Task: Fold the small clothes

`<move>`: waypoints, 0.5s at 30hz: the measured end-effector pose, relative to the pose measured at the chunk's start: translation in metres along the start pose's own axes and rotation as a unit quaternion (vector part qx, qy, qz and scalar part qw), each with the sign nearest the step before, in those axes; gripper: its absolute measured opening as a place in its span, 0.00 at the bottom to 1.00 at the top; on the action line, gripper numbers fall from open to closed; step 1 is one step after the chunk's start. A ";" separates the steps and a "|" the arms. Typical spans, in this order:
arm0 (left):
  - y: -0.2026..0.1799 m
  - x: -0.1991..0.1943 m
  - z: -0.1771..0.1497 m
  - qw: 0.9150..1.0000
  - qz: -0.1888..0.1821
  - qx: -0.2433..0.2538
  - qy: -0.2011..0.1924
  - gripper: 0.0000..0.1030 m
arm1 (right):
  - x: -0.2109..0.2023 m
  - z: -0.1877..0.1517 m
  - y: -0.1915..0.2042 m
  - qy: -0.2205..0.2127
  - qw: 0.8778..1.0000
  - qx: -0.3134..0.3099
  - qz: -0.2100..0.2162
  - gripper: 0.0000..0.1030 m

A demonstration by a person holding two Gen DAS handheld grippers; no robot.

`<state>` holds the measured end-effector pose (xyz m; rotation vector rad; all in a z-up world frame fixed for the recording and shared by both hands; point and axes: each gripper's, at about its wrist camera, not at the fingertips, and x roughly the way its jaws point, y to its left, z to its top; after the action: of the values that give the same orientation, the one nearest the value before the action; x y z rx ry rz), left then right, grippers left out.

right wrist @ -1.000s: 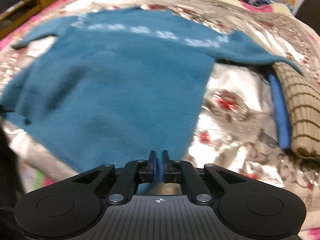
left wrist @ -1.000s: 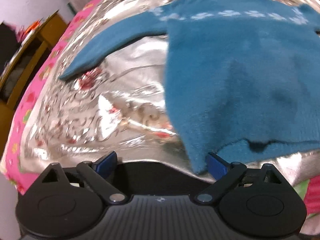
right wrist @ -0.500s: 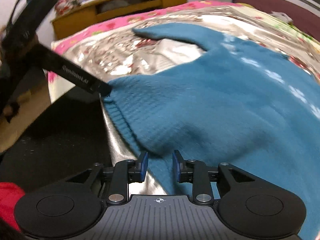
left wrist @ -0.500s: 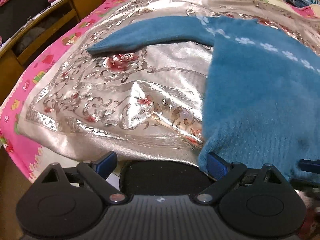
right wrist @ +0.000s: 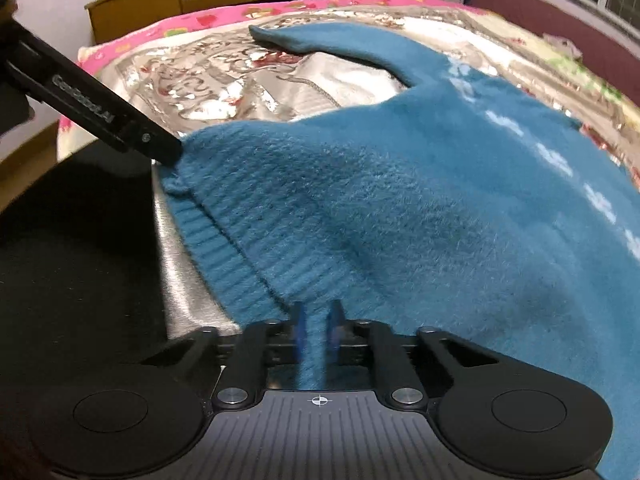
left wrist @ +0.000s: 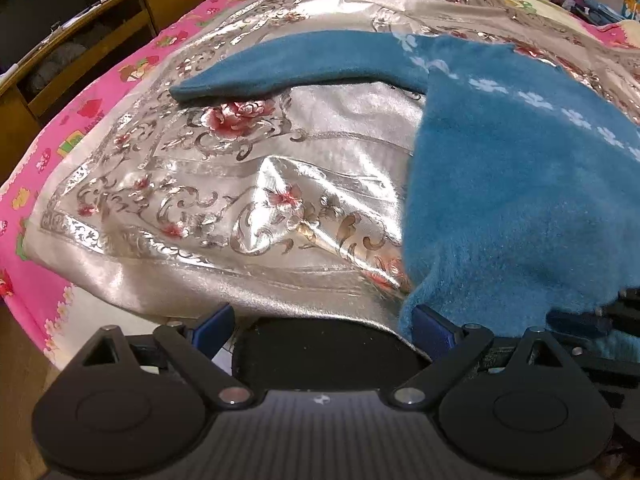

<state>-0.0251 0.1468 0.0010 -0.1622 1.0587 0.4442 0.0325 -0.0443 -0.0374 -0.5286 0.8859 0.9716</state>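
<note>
While the blue sweater (right wrist: 400,208) lies spread on the silvery bedspread (left wrist: 224,200) of the bed, its near hem hanging toward the bed's edge, the right gripper (right wrist: 318,330) has just been closing its jaws, and they now pinch a fold of the ribbed hem between the pads. The left gripper (left wrist: 320,324) stands with its jaws wide apart and holds nothing, though its right-hand finger (left wrist: 430,328) touches or sits just beside the sweater's lower corner. The risk, as I judge it, is that the right grip has caught only the top layer of the knit, or only a thin pinch of it, so that a lift would peel the front from the back or let the fuzzy fabric slide out. Pulling with one corner held and the other loose would drag the body askew and bunch it, and the slick bedspread could ride along with it. One sleeve (left wrist: 296,64) lies stretched out to the side and would trail if not tucked first. How many layers sit between the right pads is hidden by the fabric itself; the sweater's far sleeve is cut off in both views, and the right pads are motion-blurred.
</note>
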 end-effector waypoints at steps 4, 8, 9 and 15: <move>0.002 -0.004 0.002 1.000 0.026 0.007 -0.016 0.96 | -0.010 -0.002 -0.005 0.015 0.999 0.021 0.030 0.00; 0.010 -0.010 0.006 0.999 0.028 0.002 -0.027 0.96 | -0.030 -0.005 -0.010 0.002 0.998 0.028 0.051 0.00; 0.010 -0.011 0.007 0.999 0.025 0.001 -0.028 0.96 | -0.033 -0.006 -0.011 0.000 0.998 0.023 0.054 0.02; -0.008 -0.010 0.012 0.999 -0.008 0.022 -0.032 0.96 | -0.029 -0.016 -0.010 0.013 0.999 0.002 0.034 0.11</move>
<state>-0.0165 0.1411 0.0150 -0.1167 1.0025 0.4096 0.0266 -0.0746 -0.0223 -0.5104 0.9332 1.0255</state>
